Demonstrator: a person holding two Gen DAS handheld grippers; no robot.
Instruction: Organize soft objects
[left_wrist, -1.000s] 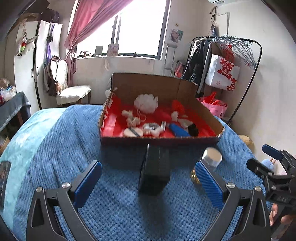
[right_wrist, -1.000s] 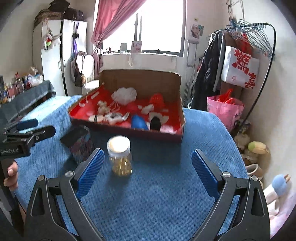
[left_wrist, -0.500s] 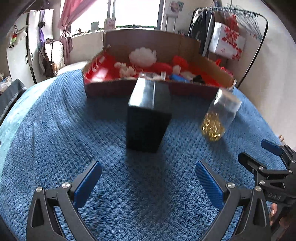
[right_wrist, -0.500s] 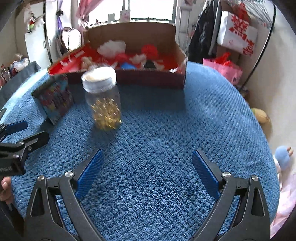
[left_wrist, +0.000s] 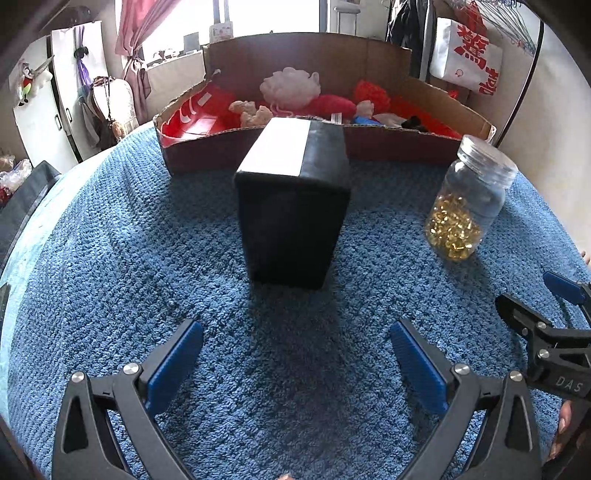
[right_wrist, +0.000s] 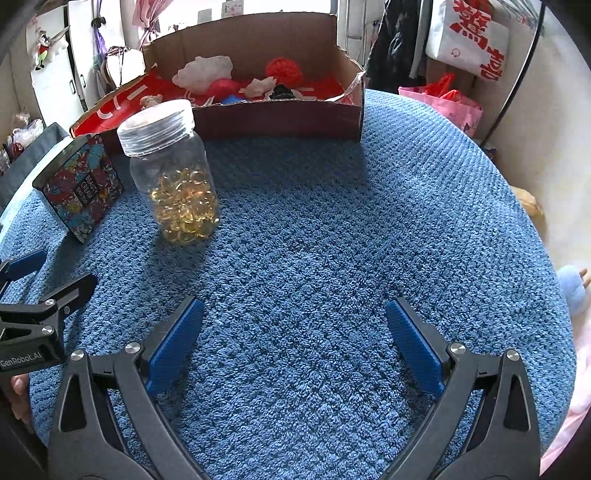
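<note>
Soft things: they lie in the cardboard box (left_wrist: 369, 147) at the far edge of the bed (left_wrist: 184, 258), straight ahead of both your grippers and well apart from them. You can see a white puff (left_wrist: 290, 86), a red puff (right_wrist: 283, 71) and smaller pieces on the red lining.
Box axis: its long side runs left to right across your view.
Left gripper (left_wrist: 295, 358): spread wide, holding nothing, aimed at the black carton (left_wrist: 291, 206) standing upright between it and the box.
Right gripper (right_wrist: 293, 332): spread wide, holding nothing, over bare blanket; its path to the box is clear.
Jar (right_wrist: 173, 173): upright, lid on, part full of golden capsules, just right of the carton.
Stage: no soft thing shows outside the box; this fits sorting still to come or already finished.
</note>
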